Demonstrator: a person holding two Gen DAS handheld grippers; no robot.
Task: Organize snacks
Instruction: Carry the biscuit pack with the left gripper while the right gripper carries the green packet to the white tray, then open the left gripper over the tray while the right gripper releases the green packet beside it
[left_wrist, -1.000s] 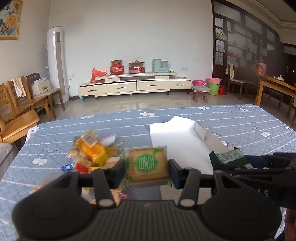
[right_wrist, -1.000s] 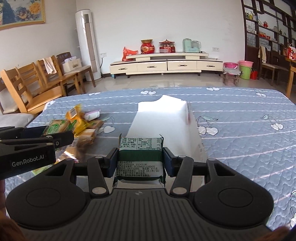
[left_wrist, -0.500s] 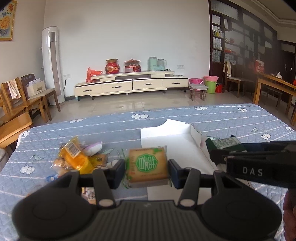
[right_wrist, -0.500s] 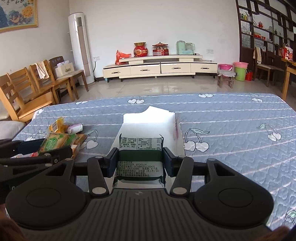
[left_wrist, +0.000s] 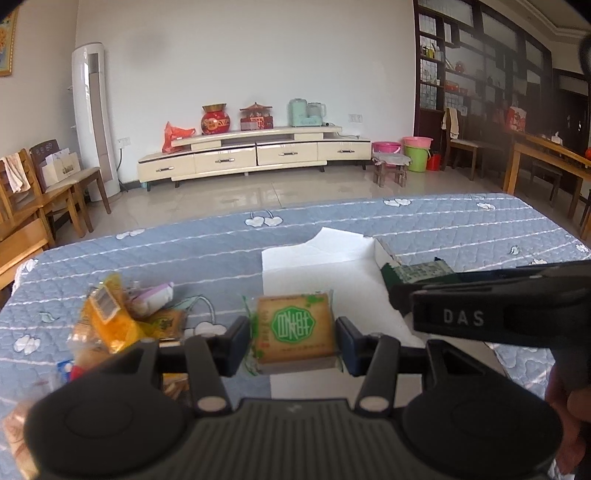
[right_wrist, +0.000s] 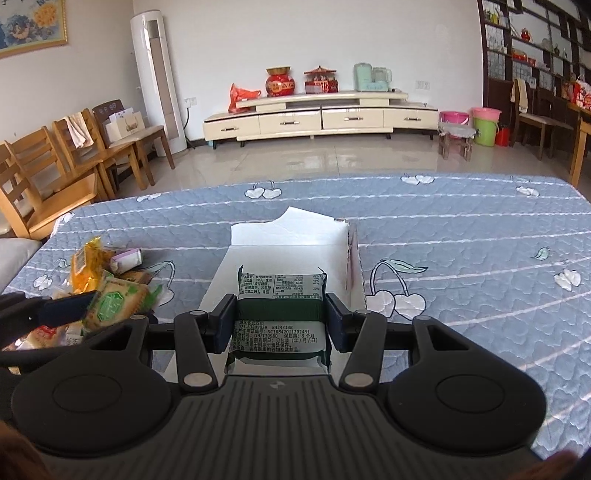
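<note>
Green packet (right_wrist: 280, 314) clamped in right hand-held gripper (right_wrist: 280, 325).

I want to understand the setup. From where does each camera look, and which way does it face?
Left wrist: on the left gripper, facing the white box; a hand's edge shows.
Right wrist: on the right gripper, above the white box; no hand is clearly visible.
Shared: box, snack pile, blue quilt, TV cabinet.

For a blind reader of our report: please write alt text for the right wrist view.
The right claw grips a dark green snack pack above an open white box on a blue quilted table. Loose snacks lie left of the box.
</note>
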